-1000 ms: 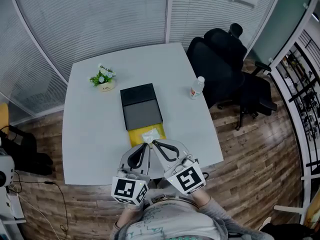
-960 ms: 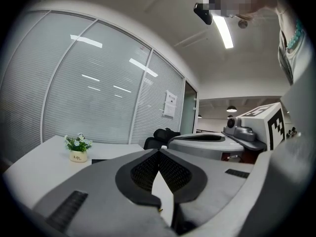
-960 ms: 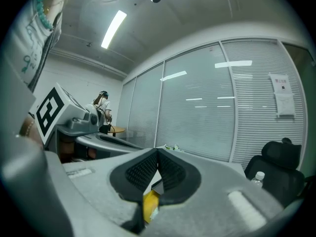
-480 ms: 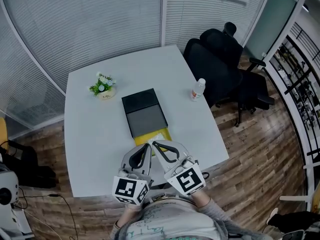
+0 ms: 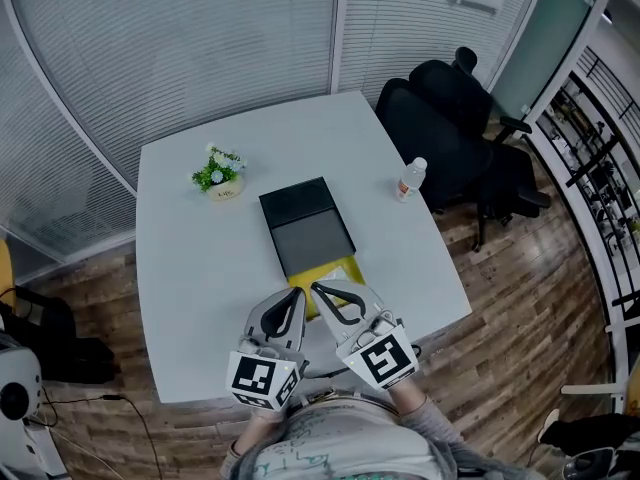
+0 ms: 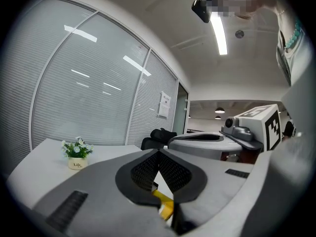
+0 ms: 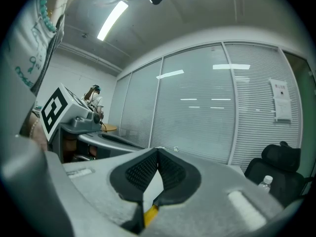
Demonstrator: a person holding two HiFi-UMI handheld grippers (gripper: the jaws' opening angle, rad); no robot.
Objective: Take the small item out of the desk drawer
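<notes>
Both shut and empty: I hold the left gripper (image 5: 297, 293) and right gripper (image 5: 315, 288) side by side. The yellow drawer (image 5: 335, 270) sits just ahead of the fingertips, ready for reaching in. The small item is hidden, presumably inside.

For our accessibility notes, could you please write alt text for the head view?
The left gripper and right gripper, both shut, point at a yellow drawer pulled out of a dark box on a white table. Farther back are a plant and a bottle; a black chair stands by the table.
</notes>
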